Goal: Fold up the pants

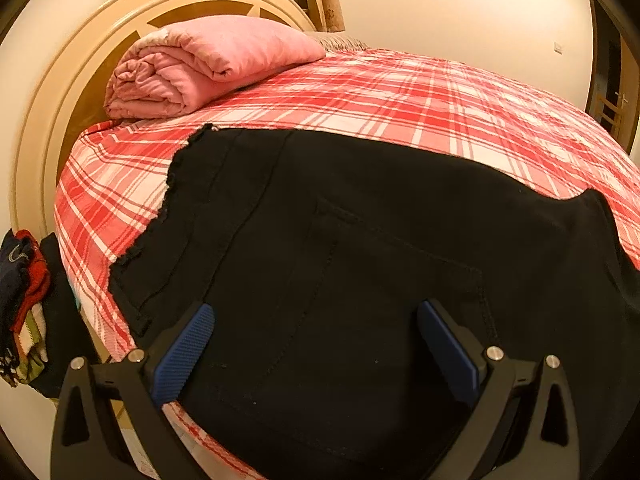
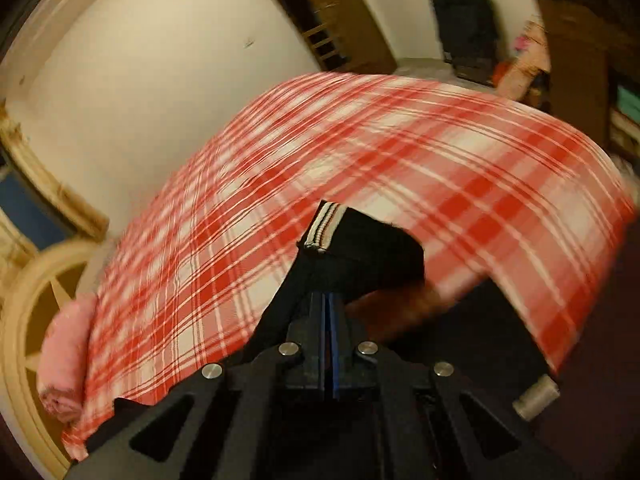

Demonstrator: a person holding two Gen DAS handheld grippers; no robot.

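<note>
the black pants (image 1: 360,240) lay spread across the near part of the bed, on the red and white plaid sheet (image 1: 400,96), with a frayed hem edge toward the left and seams and a pocket outline showing on the top layer. the left gripper (image 1: 316,344) hovered low over the pants with its jaws spread wide; the blue ribbed pads (image 1: 188,344) stood well apart and gripped nothing, and black cloth filled the gap between them. whether the fingertips pressed on the fabric could not be told.

the right gripper (image 2: 330,312) was clenched, its two blue pads pressed flat together on a fold of the pants (image 2: 376,252). that pinched cloth rose in front of the fingers in a peak, and a striped band (image 2: 322,226) of white and dark lines showed at its top edge. the right wrist view was smeared with blur, so the sheet behind looked streaked.

a rolled pink blanket (image 1: 200,64) sat at the head of the bed against the curved headboard (image 1: 52,92). a bundle of dark and red clothes (image 1: 24,300) hung beside the bed at the left.
</note>
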